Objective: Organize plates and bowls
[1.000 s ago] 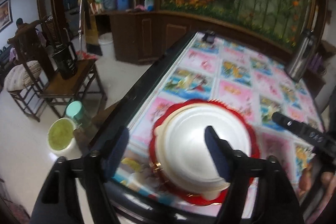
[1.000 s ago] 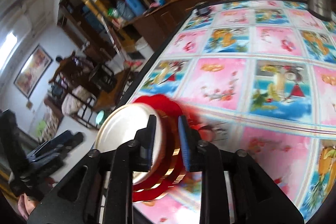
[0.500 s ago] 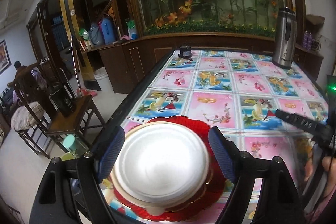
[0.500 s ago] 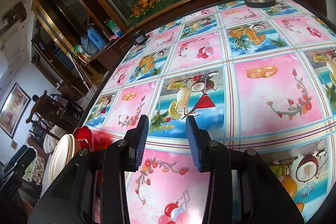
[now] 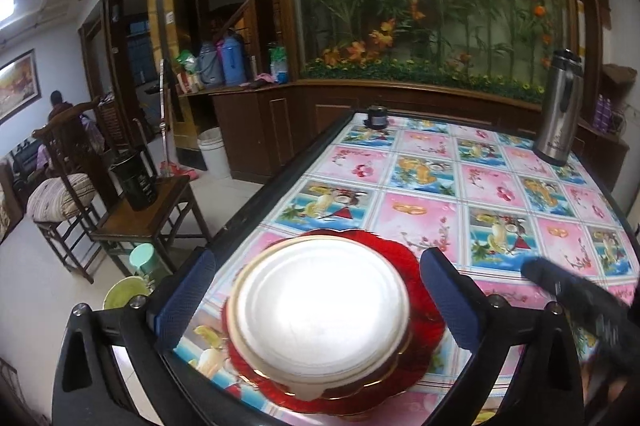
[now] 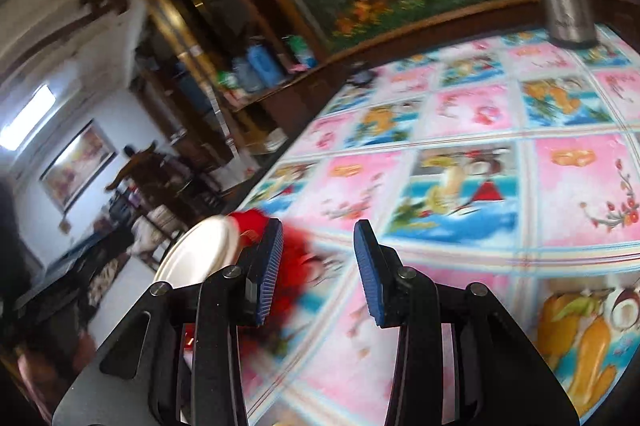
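1. A dining room with dark wood cabinets and a flower mural; the worktop [image 5: 424, 182] wears a pink and blue picture cloth and carries a steel flask [image 5: 560, 110] at the far right
2. The stack sits at the worktop's near left corner, close to the edge: a white bowl [image 5: 320, 310], upside down, on a gold-rimmed dish [image 5: 384, 382], on a red plate [image 5: 420, 266]
3. The left tool [image 5: 316, 302] is opening, its pads either side of the bowl and clear of it; the right tool [image 6: 318, 270] stands part open over bare cloth, gripping nothing
4. Risk: a nudge from either tool could slide the stack off the edge; the domed bowl may slip from the pads
5. Count: one bowl, one dish, one red plate, one flask
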Motion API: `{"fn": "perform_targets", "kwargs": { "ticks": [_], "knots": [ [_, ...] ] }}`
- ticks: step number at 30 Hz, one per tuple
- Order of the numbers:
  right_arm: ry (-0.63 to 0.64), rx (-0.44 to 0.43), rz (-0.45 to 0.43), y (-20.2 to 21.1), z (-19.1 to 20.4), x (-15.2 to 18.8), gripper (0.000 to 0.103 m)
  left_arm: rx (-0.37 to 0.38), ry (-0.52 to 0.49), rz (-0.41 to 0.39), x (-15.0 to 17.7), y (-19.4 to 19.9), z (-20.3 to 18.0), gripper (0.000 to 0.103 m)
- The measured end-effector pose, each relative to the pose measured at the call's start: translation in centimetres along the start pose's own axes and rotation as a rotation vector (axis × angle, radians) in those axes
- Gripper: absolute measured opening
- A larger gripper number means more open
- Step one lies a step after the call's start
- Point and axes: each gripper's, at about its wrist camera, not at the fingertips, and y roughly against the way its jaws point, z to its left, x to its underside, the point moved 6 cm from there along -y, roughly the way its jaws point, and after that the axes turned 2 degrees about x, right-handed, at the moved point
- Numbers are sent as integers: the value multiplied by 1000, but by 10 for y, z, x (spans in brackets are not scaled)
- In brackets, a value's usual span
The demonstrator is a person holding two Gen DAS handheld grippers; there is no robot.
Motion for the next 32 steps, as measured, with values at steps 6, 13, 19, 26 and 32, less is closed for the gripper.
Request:
{"fn": "perform_targets", "kwargs": {
  "ticks": [6,13,19,26,32],
  "knots": [
    [194,-60,23,1,71,20,37,-31,76,19,6,-1,28,103],
    [255,-43,66,-17,112,34,37,-58,138,20,13,7,54,103],
    [256,-44,82,-21,122,35,37,-68,152,36,24,14,65,103],
    [226,-33,99,-23,121,35,37,-68,183,18,32,24,73,103],
    [219,-24,94,-23,124,33,37,-81,176,23,35,24,75,103]
  ]
}}
